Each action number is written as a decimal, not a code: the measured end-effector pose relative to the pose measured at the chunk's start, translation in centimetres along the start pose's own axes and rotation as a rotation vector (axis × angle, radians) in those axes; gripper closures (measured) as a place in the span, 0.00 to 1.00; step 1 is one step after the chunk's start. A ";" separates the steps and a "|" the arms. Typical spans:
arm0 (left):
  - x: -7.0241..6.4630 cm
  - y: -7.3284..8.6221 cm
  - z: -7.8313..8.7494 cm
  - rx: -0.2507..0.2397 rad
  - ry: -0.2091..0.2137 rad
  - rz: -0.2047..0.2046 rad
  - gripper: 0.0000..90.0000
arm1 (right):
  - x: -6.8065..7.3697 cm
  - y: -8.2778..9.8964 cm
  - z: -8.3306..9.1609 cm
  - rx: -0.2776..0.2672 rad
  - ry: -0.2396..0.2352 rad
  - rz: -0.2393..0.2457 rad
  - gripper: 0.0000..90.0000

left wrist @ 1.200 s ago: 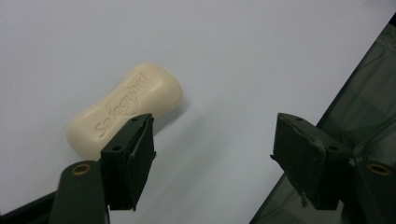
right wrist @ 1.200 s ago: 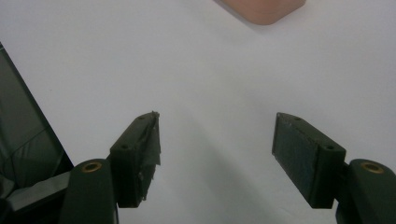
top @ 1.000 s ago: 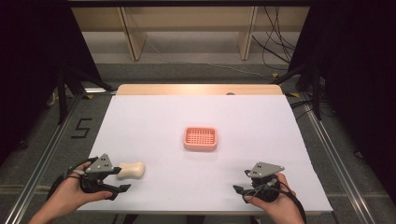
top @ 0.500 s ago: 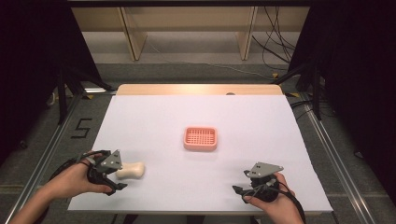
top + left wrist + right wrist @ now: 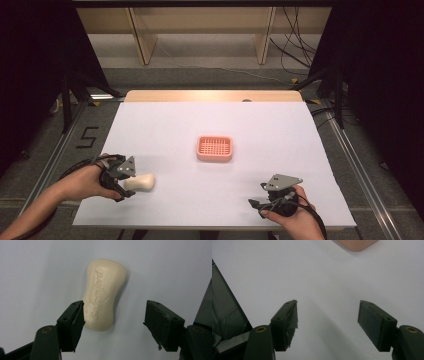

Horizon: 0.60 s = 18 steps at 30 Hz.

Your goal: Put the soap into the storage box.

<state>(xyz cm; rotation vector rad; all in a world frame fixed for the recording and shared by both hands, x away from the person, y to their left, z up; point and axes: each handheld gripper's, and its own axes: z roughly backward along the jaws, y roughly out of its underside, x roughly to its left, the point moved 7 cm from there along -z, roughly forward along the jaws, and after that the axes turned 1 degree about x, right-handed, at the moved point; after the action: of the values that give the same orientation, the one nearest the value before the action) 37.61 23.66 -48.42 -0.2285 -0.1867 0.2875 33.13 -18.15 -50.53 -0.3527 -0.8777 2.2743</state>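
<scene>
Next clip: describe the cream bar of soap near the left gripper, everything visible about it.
The cream bar of soap is a smooth, waisted oblong with rounded ends and an embossed crest and lettering on its upper face. It looks intact and dry. It lies flat on the white table near the front left corner. One end sits between the open jaws of the left gripper, which have just been closing; it lies against one pad, and the other stands clear.

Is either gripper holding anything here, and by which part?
Nothing is held. The left gripper, closing, straddles the soap's near end; the right gripper is open.
</scene>
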 end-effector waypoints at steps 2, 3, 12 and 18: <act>0.2 0.0 0.0 0.012 0.001 -0.019 0.36 | 0.0 0.0 0.0 0.005 -0.002 0.001 0.37; 0.2 0.0 0.0 0.021 0.007 -0.014 0.36 | 0.0 0.0 0.0 0.006 -0.005 0.001 0.37; 1.2 -0.1 -0.6 0.090 0.017 -0.034 0.35 | 0.1 0.1 0.0 0.008 -0.008 -0.002 0.37; 2.1 -0.3 -1.1 0.105 0.017 -0.048 0.34 | 0.1 0.0 -0.1 0.003 -0.005 0.002 0.37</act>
<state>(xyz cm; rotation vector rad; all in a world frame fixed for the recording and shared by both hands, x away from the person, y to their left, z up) 39.87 23.76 -49.10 -0.1222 -0.1598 0.2473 33.10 -18.09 -50.61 -0.3469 -0.8771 2.2792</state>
